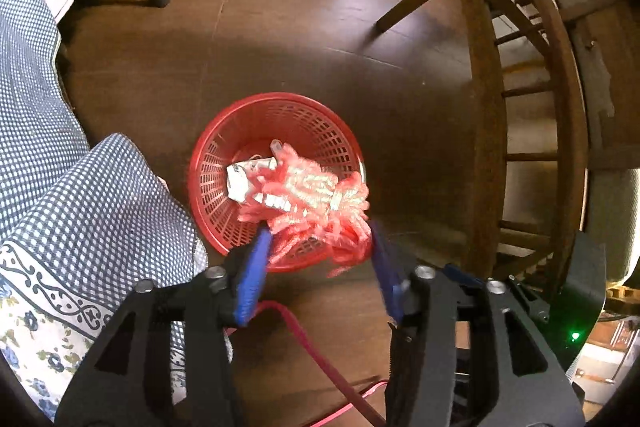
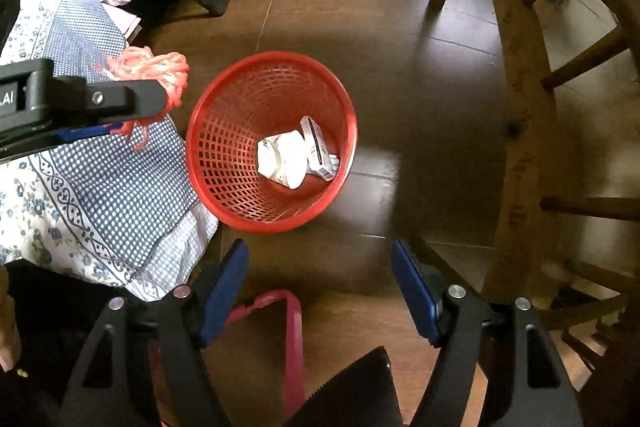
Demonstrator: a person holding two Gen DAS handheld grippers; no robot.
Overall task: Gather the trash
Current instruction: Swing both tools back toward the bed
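Left wrist view, left to right. Blue dotted cloth [image 1: 60, 195] with a floral border fills the left edge. Red mesh basket [image 1: 276, 179] stands on the brown wood floor [image 1: 280, 27] at centre frame; crumpled white packaging [image 1: 244, 179] lies inside it. Left gripper [image 1: 320, 247] points steeply down over the basket's near rim, jaws spread; a pink-orange bundle of plastic twine [image 1: 320, 203] sits between the blue pads [image 1: 252, 275]. Pad contact on the left side cannot be confirmed; the right pad stands clear of the bundle, so the grip reads as released. Wooden chair [image 1: 520, 107] occupies the right of frame.

Right wrist view, left to right. The left gripper enters from the left edge, twine bundle [image 2: 160, 71] at its tip, seen beside the basket's [image 2: 208, 147] left rim over the cloth [image 2: 100, 187]. Basket at centre holds white packaging [image 2: 284, 159] and a small clear wrapper [image 2: 316, 147]. Right gripper [image 2: 320, 267] at lower frame, jaws wide apart, nothing between them, below the basket. A pink strap [image 2: 294, 327] lies on the floor between its fingers. Chair legs [image 2: 520, 107] at right.
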